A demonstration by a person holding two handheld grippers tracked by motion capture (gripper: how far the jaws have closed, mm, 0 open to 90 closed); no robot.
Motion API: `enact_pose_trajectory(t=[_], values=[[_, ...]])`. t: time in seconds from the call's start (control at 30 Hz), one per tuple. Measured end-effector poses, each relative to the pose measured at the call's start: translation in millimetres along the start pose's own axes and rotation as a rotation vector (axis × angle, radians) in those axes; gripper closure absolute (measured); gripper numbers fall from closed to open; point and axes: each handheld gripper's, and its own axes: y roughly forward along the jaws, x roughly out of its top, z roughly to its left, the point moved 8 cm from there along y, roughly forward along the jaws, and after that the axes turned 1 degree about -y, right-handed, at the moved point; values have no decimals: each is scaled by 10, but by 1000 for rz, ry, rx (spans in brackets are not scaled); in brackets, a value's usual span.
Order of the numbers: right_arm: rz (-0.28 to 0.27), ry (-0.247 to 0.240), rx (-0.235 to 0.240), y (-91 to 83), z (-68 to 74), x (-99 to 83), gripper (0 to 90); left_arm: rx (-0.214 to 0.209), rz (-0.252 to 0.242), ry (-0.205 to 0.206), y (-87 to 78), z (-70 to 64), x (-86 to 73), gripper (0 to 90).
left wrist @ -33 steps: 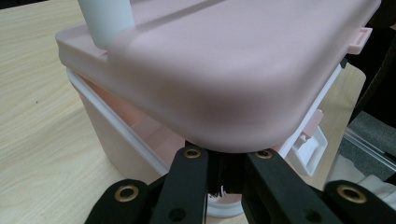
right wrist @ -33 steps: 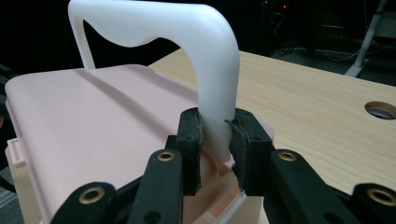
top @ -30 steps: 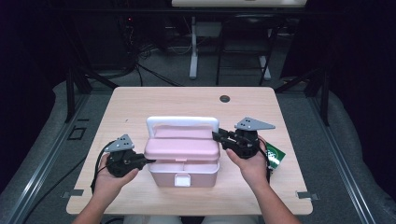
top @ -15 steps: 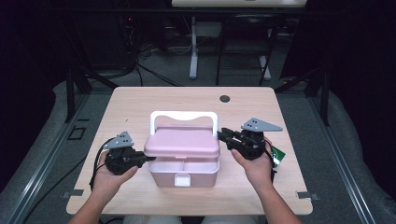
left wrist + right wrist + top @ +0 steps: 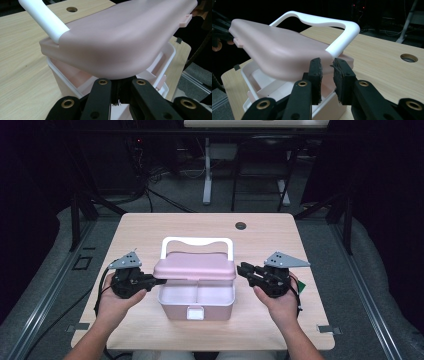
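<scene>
While our left gripper (image 5: 159, 281) pinches the raised pale pink plastic lid (image 5: 195, 268) at its nine o'clock edge, our right gripper (image 5: 241, 268) sits slightly parted, empty, at three o'clock. Centre-table, the white-handled pink box (image 5: 196, 301) is half open; full opening remains.

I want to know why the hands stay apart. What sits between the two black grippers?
In the high view, the pink plastic box, its lid raised, sits between the left gripper and the right gripper.
</scene>
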Motion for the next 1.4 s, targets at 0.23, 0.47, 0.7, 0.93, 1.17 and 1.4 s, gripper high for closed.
enact_pose_trajectory(t=[0.23,0.47,0.7,0.93,1.17,1.4], values=[[9,-10,0,-41,33,-52,787,-4,5,-9,-8,23,70,895],[27,-13,4,-78,58,-132,817,4,36,-6,-19,44,133,895],[62,0,16,-48,86,-301,851,13,55,-2,-26,68,208,895],[90,-11,35,17,157,-401,884,29,79,11,-28,95,289,895],[140,-38,62,139,271,-500,892,25,92,-1,-27,136,384,895],[177,-50,89,231,349,-547,886,35,115,7,-26,168,447,895]])
